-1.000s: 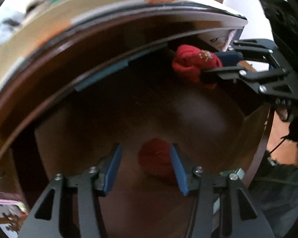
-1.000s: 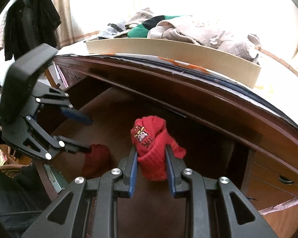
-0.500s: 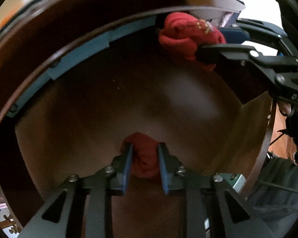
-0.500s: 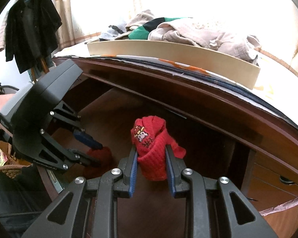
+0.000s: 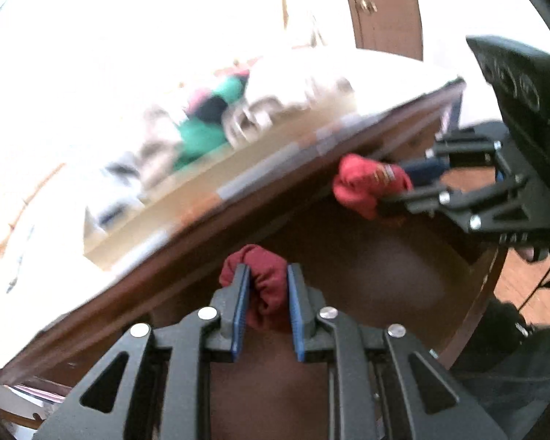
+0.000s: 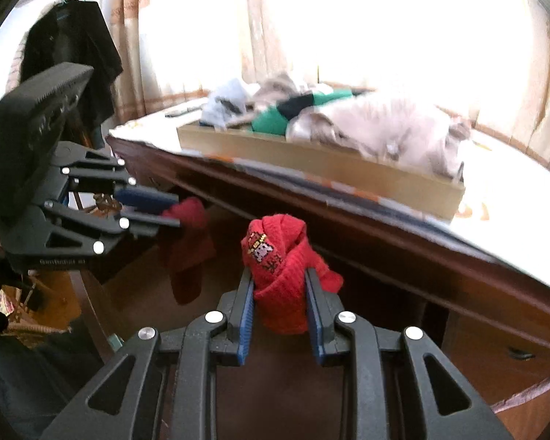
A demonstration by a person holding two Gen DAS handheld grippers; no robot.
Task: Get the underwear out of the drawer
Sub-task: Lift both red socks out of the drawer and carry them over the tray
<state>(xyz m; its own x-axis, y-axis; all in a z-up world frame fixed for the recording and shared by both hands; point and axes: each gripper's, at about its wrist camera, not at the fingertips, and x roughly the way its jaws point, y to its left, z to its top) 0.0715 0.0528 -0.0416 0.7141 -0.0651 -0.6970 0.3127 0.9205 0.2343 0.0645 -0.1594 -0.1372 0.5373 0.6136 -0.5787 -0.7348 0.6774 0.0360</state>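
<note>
My left gripper is shut on a dark red rolled underwear and holds it above the open wooden drawer. It also shows in the right wrist view, with the left gripper at the left. My right gripper is shut on a bright red rolled underwear with a small patch, held above the drawer. In the left wrist view the right gripper and its red underwear are at the upper right.
The dark wooden desk top overhangs the drawer. A shallow beige box with a heap of clothes stands on it. A black jacket hangs at the far left. The drawer's curved front rim is on the right.
My left gripper closed on the dark red underwear on the drawer floor and lifted it up out of the drawer. My right gripper rose with its bright red underwear.
</note>
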